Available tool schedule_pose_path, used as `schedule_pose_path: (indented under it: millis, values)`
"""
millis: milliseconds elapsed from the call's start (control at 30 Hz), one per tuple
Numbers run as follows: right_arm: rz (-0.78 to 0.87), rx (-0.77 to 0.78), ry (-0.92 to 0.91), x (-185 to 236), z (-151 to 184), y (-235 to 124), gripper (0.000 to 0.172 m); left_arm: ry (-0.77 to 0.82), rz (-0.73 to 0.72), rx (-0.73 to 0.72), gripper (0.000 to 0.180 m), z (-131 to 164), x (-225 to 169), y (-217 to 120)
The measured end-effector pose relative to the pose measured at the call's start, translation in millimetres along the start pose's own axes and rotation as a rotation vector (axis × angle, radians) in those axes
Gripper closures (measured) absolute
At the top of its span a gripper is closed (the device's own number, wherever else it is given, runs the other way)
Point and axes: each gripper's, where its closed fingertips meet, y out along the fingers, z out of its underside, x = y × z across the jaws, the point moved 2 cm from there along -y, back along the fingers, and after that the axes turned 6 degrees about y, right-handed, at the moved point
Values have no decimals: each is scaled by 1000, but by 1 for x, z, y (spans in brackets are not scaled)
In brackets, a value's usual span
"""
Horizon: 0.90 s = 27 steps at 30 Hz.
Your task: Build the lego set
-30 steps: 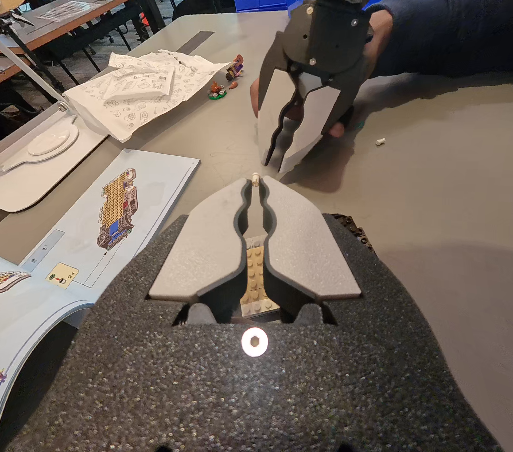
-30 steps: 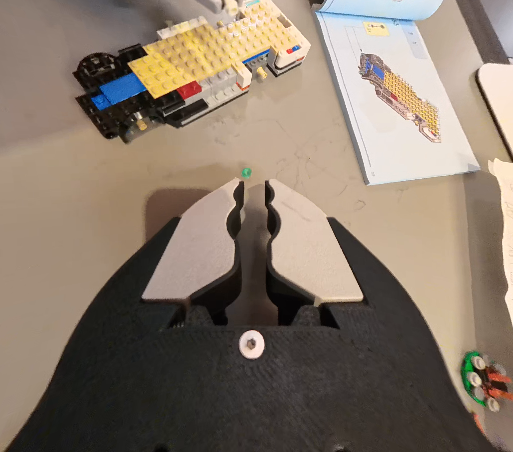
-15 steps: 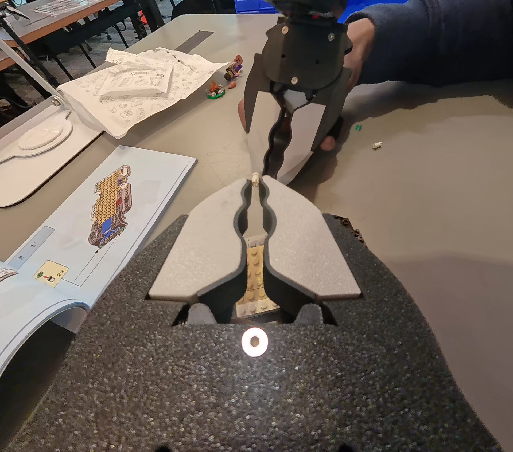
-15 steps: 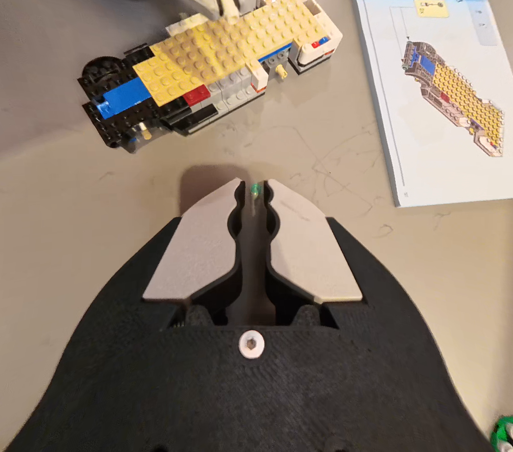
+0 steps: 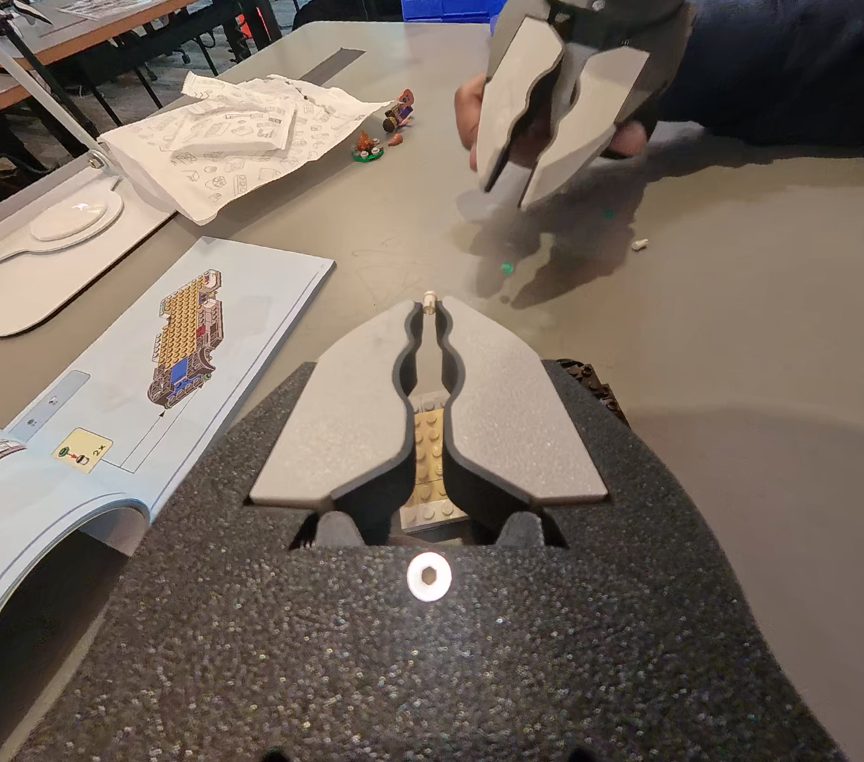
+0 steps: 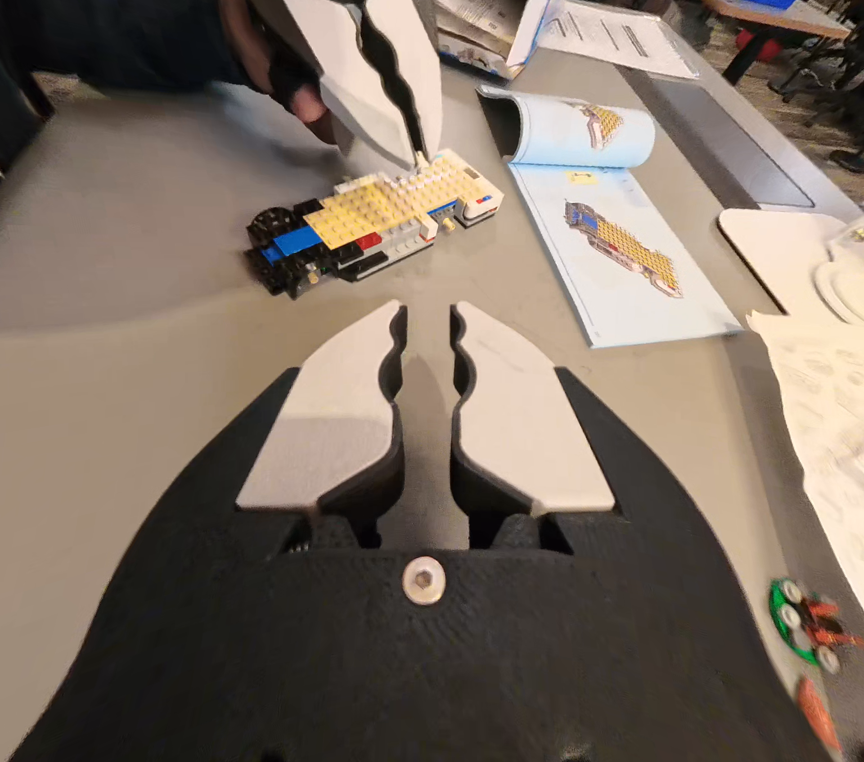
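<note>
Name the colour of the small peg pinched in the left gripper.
Cream-white peg; clearest in the left wrist view.

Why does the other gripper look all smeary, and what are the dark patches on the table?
Left wrist view: the right gripper is smeared by motion blur, and it casts soft dark shadows on the grey table around a small green stud. The black foam-covered left gripper looks sharp. Right wrist view: edges bend from the wide lens, and the tan, blue and black brick model is slightly blurred.

Print shows on the instruction booklet (image 5: 140,365) and the white paper bags (image 5: 243,131).
</note>
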Motion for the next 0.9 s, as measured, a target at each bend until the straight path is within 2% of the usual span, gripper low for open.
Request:
schedule_pose_path:
  millis: [100, 300, 900]
  values:
    - [19, 66, -2, -6, 14, -9, 151, -4, 4, 6, 175, 2, -1, 2]
    - [-15, 167, -12, -3, 38, -12, 155, 0, 1, 18, 176, 5, 0, 2]
    - [-184, 266, -134, 41, 44, -3, 158, 1, 7, 27, 176, 6, -1, 3]
